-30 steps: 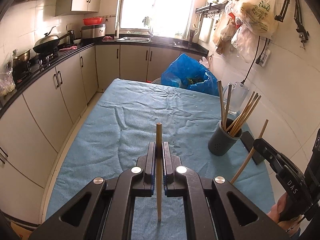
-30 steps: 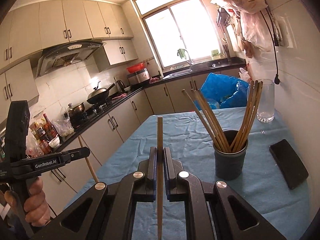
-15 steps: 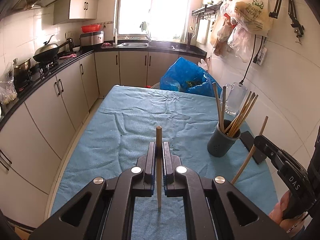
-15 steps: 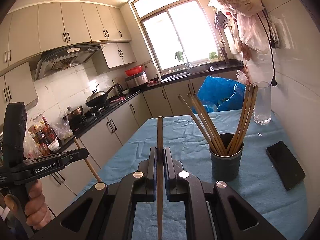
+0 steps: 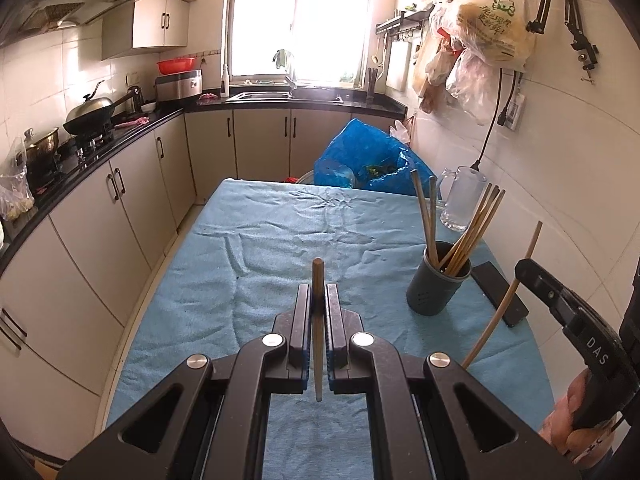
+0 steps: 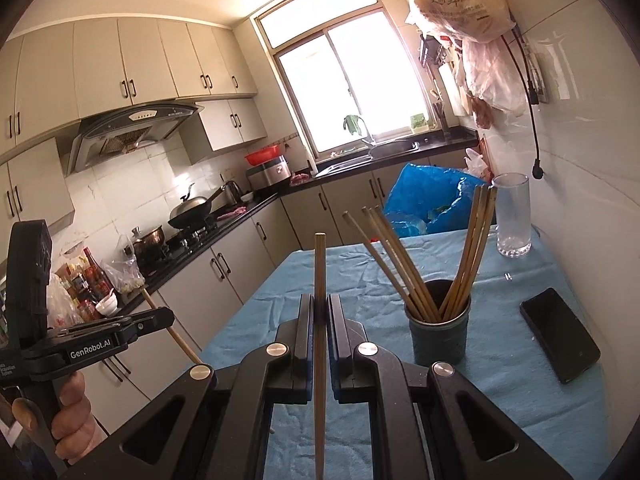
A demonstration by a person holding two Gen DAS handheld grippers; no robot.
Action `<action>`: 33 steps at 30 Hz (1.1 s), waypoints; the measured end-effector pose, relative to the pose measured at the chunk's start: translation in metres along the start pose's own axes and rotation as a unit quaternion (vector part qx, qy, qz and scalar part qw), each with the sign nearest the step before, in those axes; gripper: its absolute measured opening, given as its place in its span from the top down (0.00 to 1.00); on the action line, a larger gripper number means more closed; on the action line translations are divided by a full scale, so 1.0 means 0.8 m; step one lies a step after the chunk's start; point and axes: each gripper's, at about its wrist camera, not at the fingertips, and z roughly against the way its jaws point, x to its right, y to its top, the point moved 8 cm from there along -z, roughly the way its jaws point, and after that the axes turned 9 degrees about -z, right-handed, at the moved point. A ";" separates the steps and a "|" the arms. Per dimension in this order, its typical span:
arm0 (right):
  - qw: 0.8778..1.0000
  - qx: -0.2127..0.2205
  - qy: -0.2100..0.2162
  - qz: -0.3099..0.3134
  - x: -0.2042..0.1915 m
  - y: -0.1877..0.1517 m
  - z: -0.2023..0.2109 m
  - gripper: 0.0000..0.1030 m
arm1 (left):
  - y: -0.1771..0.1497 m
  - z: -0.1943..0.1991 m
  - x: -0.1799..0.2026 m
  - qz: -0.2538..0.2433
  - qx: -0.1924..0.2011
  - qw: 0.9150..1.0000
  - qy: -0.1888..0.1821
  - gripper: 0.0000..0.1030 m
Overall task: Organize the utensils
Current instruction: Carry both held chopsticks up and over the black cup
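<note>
Over the last second little had changed in the grips; what had moved was the viewpoint. On the left, the left claw [image 5: 318, 300] stayed pinched on a single chopstick [image 5: 317, 320], which stood upright between the pads over the blue cloth of the desk [image 5: 248, 248]. It had risen and drawn back a little, so that more of the desk and the kitchen beyond showed in its camera, and the cup looked smaller and lower in its view.

Further right, the right claw [image 6: 319, 308] likewise kept its own chopstick [image 6: 319, 280] clamped upright, and had lifted slightly, so the grey holder cup [image 6: 438, 336], already bristling with chopsticks, sat a little lower and just right of the claw's centre line. The black phone [image 6: 560, 334] lay beside the cup, apart from it.

Both sticks were therefore still undelivered. I judged the next step to be carrying one, probably the right, over the cup's mouth and lowering it among the leaning sticks.
</note>
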 end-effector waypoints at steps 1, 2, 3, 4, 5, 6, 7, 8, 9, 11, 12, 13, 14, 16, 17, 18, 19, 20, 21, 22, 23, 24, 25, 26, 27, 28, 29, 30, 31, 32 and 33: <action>1.000 0.002 0.000 -0.001 0.001 0.003 0.002 0.93 | 0.001 0.001 0.001 -0.001 0.000 1.000 -0.001 0.95; 1.000 0.004 -0.001 -0.002 0.001 0.004 0.004 0.93 | 0.002 0.002 0.002 -0.003 0.001 1.000 -0.003 0.95; 1.000 0.007 -0.001 -0.003 0.003 0.007 0.006 0.93 | 0.004 0.002 0.005 -0.004 0.001 1.000 -0.003 0.95; 1.000 0.009 -0.002 -0.003 0.004 0.010 0.008 0.93 | 0.007 0.003 0.007 -0.005 0.002 1.000 -0.006 0.95; 1.000 0.012 -0.003 -0.003 0.005 0.013 0.010 0.93 | 0.009 0.003 0.009 -0.006 0.002 1.000 -0.008 0.95; 1.000 0.016 -0.004 -0.004 0.007 0.016 0.012 0.93 | 0.012 0.003 0.012 -0.007 0.002 1.000 -0.013 0.95; 1.000 0.019 -0.005 -0.004 0.009 0.021 0.015 0.93 | 0.014 0.004 0.013 -0.007 0.003 1.000 -0.015 0.95; 1.000 0.022 -0.005 -0.004 0.009 0.023 0.018 0.93 | 0.018 0.005 0.016 -0.008 0.003 1.000 -0.017 0.95; 1.000 0.025 -0.006 -0.004 0.010 0.026 0.020 0.93 | 0.021 0.005 0.019 -0.009 0.004 1.000 -0.021 0.95; 0.999 0.033 -0.011 -0.005 0.015 0.034 0.026 0.93 | 0.027 0.006 0.023 -0.010 0.006 1.000 -0.024 0.95; 0.999 0.036 -0.012 -0.007 0.018 0.038 0.029 0.93 | 0.030 0.006 0.025 -0.011 0.008 1.000 -0.026 0.95; 0.999 0.039 -0.014 -0.008 0.020 0.041 0.031 0.93 | 0.033 0.007 0.027 -0.012 0.009 1.000 -0.027 0.95; 0.999 0.043 -0.016 -0.010 0.024 0.044 0.034 0.93 | 0.036 0.007 0.030 -0.013 0.010 0.999 -0.030 0.95; 0.999 0.049 -0.020 -0.011 0.030 0.051 0.039 0.93 | 0.042 0.007 0.035 -0.015 0.011 0.999 -0.034 0.95; 0.998 0.052 -0.023 -0.013 0.033 0.054 0.041 0.93 | 0.045 0.006 0.038 -0.017 0.012 0.999 -0.036 0.95; 0.998 0.054 -0.025 -0.014 0.035 0.057 0.042 0.93 | 0.048 0.006 0.041 -0.019 0.012 0.999 -0.039 0.95; 0.998 0.057 -0.027 -0.014 0.037 0.060 0.043 0.93 | 0.050 0.006 0.043 -0.020 0.013 0.999 -0.039 0.95; 0.998 0.060 -0.029 -0.014 0.039 0.064 0.045 0.93 | 0.055 0.007 0.047 -0.022 0.015 0.999 -0.042 0.95; 0.997 0.065 -0.031 -0.014 0.041 0.068 0.048 0.93 | 0.058 0.008 0.050 -0.023 0.017 0.999 -0.044 0.95; 0.997 0.069 -0.033 -0.014 0.043 0.072 0.050 0.93 | 0.062 0.009 0.053 -0.025 0.019 0.998 -0.046 0.95; 0.997 0.071 -0.034 -0.014 0.044 0.076 0.050 0.93 | 0.067 0.010 0.058 -0.027 0.021 0.998 -0.048 0.95; 0.996 0.075 -0.036 -0.013 0.046 0.081 0.052 0.93 | 0.073 0.009 0.062 -0.028 0.023 0.998 -0.050 0.95; 0.996 0.078 -0.039 -0.013 0.048 0.085 0.053 0.93 | 0.078 0.010 0.067 -0.031 0.025 0.998 -0.053 0.95; 0.996 0.080 -0.040 -0.012 0.050 0.088 0.055 0.93 | 0.082 0.010 0.070 -0.032 0.026 0.998 -0.054 0.95; 0.996 0.083 -0.042 -0.010 0.052 0.093 0.056 0.93 | 0.089 0.010 0.075 -0.033 0.029 0.997 -0.057 0.95; 0.995 0.085 -0.044 -0.009 0.053 0.097 0.057 0.93 | 0.094 0.011 0.078 -0.034 0.031 0.997 -0.060 0.95; 0.995 0.088 -0.046 -0.007 0.053 0.102 0.057 0.93 | 0.098 0.011 0.081 -0.035 0.033 0.997 -0.063 0.95; 0.995 0.091 -0.048 -0.006 0.055 0.106 0.057 0.93 | 0.105 0.011 0.086 -0.035 0.035 0.997 -0.066 0.95; 0.994 0.094 -0.050 -0.005 0.056 0.111 0.057 0.93 | 0.111 0.011 0.089 -0.036 0.037 0.996 -0.068 0.95; 0.994 0.096 -0.050 -0.007 0.057 0.116 0.057 0.93 | 0.119 0.012 0.095 -0.039 0.041 0.996 -0.072 0.95; 0.994 0.099 -0.050 -0.009 0.059 0.121 0.056 0.93 | 0.126 0.014 0.100 -0.040 0.046 0.995 -0.074 0.95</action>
